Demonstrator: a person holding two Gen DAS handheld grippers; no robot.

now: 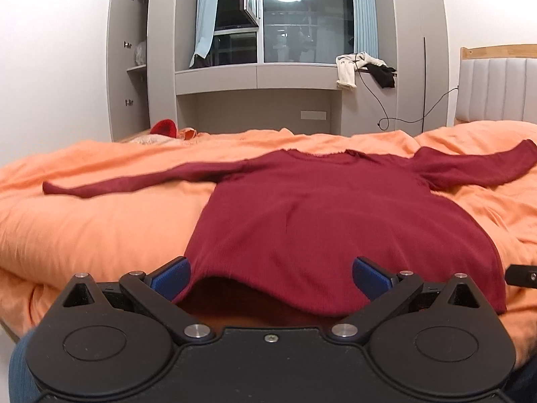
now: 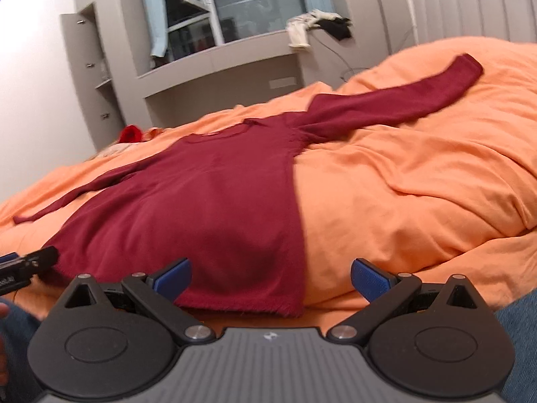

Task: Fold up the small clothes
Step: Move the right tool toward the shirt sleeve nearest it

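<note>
A dark red long-sleeved sweater lies flat on the orange bed cover, both sleeves spread out to the sides, hem nearest me. My left gripper is open, its blue pads on either side of the hem's left part, which sags between them. In the right wrist view the sweater fills the left half. My right gripper is open at the hem's right corner. The left gripper's tip shows at the left edge.
A grey window bench with white and black clothes stands beyond the bed. A red item lies at the bed's far left. A padded headboard is on the right, with a cable beside it.
</note>
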